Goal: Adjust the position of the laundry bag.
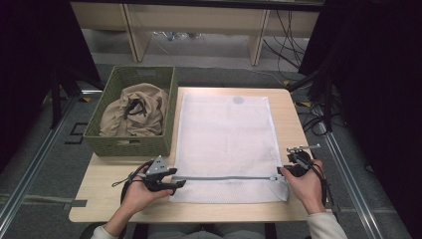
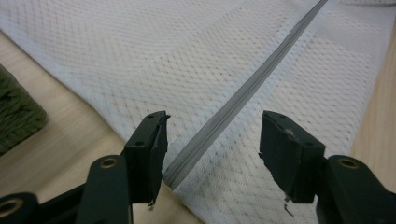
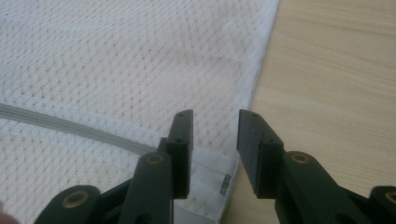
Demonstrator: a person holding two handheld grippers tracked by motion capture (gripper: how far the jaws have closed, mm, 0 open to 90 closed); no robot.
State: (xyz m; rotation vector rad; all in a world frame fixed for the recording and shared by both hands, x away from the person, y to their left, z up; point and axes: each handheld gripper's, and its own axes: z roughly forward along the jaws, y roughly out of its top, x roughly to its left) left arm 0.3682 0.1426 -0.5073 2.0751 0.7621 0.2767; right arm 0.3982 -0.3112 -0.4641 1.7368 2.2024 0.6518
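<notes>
1. White mesh laundry bag (image 1: 226, 144) lies flat on the bench (image 1: 107, 184), covering most of the middle and right. Its grey zipper (image 1: 226, 178) runs across near the front edge, and it looks zipped shut from end to end.
2. Left hand-held gripper (image 1: 175, 183) sits at the zipper's left end, jaws fairly wide with nothing clamped. In the left gripper view (image 2: 212, 149) the zipper tape runs straight between the jaws, which don't touch it yet.
3. Right hand-held gripper (image 1: 286, 172) is at the bag's front right corner, where the zipper ends. Jaws are open to a moderate gap and hold nothing — in the right gripper view (image 3: 215, 154) they straddle the white label tab (image 3: 212, 179).
4. Green woven basket (image 1: 132, 112) with beige clothes (image 1: 134, 112) stands at the back left corner, just beside the bag.
5. What could go wrong, my guess: the right jaws shut on the label or bare mesh instead of the zipper pull, so nothing slides. I can't make out the pull itself.
6. If the left one pinches too little fabric, the bag will drag and bunch up across the bench rather than unzip.
7. Thin mesh — a hard yank could snag it.
</notes>
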